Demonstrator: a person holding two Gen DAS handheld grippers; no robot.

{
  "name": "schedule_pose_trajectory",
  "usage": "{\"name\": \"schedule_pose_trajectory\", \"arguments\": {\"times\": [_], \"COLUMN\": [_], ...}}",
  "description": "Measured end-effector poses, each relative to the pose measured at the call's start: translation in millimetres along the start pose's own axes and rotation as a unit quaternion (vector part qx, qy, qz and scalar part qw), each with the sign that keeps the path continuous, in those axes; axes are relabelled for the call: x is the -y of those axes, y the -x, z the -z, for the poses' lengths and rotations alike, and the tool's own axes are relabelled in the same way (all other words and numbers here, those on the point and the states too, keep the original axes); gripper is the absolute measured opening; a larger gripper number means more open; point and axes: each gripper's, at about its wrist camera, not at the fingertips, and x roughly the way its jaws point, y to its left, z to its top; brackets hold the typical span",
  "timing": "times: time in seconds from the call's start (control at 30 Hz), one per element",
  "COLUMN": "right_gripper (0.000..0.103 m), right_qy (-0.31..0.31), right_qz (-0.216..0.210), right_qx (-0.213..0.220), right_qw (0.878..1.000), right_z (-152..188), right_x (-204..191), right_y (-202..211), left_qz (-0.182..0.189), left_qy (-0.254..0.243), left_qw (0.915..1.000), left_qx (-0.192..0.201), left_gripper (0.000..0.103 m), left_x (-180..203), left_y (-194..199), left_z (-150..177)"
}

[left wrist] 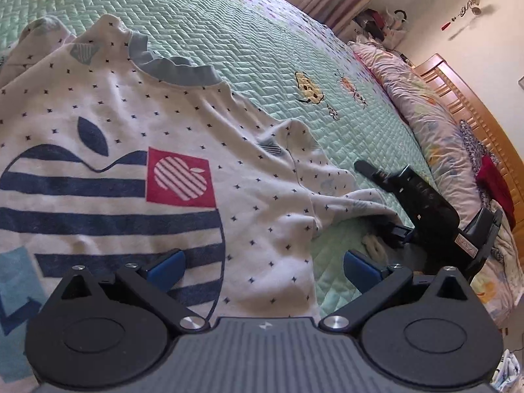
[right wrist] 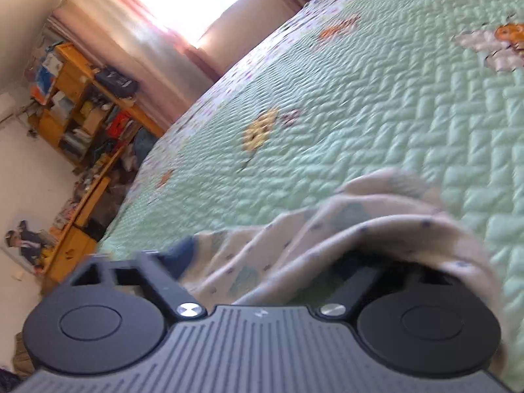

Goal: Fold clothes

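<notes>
closest to the left wrist camera, the left gripper (left wrist: 262, 267) hangs with its blue pads (left wrist: 167, 267) spread wide, one over the striped apple print and one over the quilt, pinching nothing. beneath it the white sweatshirt (left wrist: 131, 150) lies front up on the green quilted bedspread (left wrist: 249, 42), collar toward the far side. just beyond, the right gripper (left wrist: 389, 226) sits at the end of the sleeve (left wrist: 344, 203), whose cloth drapes over one finger; in the right wrist view that bunched sleeve (right wrist: 327, 239) fills the space between the jaws and hides one pad, so whether the pads actually press on it cannot be told. the step in hand looks like taking the sleeve to fold it in across the chest. the next move likely calls for a sure pinch on the cuff, then a low carry over the body while the left gripper steadies the hem. farther off lie rumpled bedding (left wrist: 435, 137) against a wooden headboard (left wrist: 475, 108), pink curtains (right wrist: 131, 36) and a cluttered wooden shelf (right wrist: 78, 104).
</notes>
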Motion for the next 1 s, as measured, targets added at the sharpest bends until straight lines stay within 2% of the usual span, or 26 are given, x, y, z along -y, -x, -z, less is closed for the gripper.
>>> {"name": "schedule_pose_trajectory", "arguments": {"times": [0.03,0.07,0.1,0.2,0.3,0.37,0.43,0.5,0.6,0.73,0.83,0.93,1.0], "right_gripper": [0.04,0.031,0.016,0.014,0.012,0.012,0.012,0.012,0.012,0.013,0.013,0.013,0.013], "right_qy": [-0.011,-0.022,-0.034,-0.023,0.056,0.137,0.197,0.219,0.195,0.124,0.05,0.056,0.052], "right_qz": [-0.005,-0.01,-0.015,-0.018,0.009,0.039,0.061,0.08,0.091,0.06,0.034,0.043,0.06], "right_qx": [-0.001,-0.001,-0.001,0.004,0.036,0.075,0.095,0.077,0.037,0.031,0.056,0.107,0.112], "right_qw": [1.0,1.0,0.999,1.0,0.998,0.987,0.974,0.969,0.976,0.99,0.997,0.992,0.991], "right_z": [-1.8,-3.1,-3.9,-5.0,-3.5,-0.2,-0.4,-2.0,-7.5,-16.1,-18.9,-23.2,-23.6], "right_x": [6.8,13.4,19.9,22.4,4.7,-13.7,-25.7,-25.7,-10.0,8.7,26.2,23.3,24.6], "right_y": [-1.1,-1.5,-1.2,1.4,12.2,21.5,20.7,9.9,-3.9,-0.7,8.6,27.9,32.8], "left_qz": [-0.001,-0.001,0.0,0.004,0.018,0.024,0.014,-0.006,-0.017,-0.044,-0.086,-0.117,-0.134], "left_qy": [-0.003,-0.005,-0.006,-0.003,0.006,0.011,0.002,-0.001,0.004,-0.008,-0.028,-0.045,-0.07], "left_qw": [1.0,1.0,1.0,1.0,0.9997,0.9993,0.9993,0.9993,0.9991,0.9974,0.9943,0.99,0.9862], "left_qx": [0.002,0.003,0.004,0.006,0.013,0.026,0.036,0.037,0.04,0.056,0.057,0.064,0.067], "left_gripper": [0.102,0.102,0.102,0.102,0.102,0.102,0.102,0.102,0.102,0.102,0.102,0.102,0.102], "left_x": [2.3,4.1,5.1,7.0,8.1,10.5,14.0,13.7,11.3,10.3,5.1,-0.3,5.7], "left_y": [-1.6,-3.2,-4.4,-7.3,-9.8,-11.3,-17.6,-27.4,-39.3,-57.2,-76.2,-88.7,-92.9], "left_z": [0.1,0.1,-1.0,-6.6,-18.8,-31.4,-42.2,-51.6,-65.5,-91.1,-106.6,-111.0,-107.1]}}
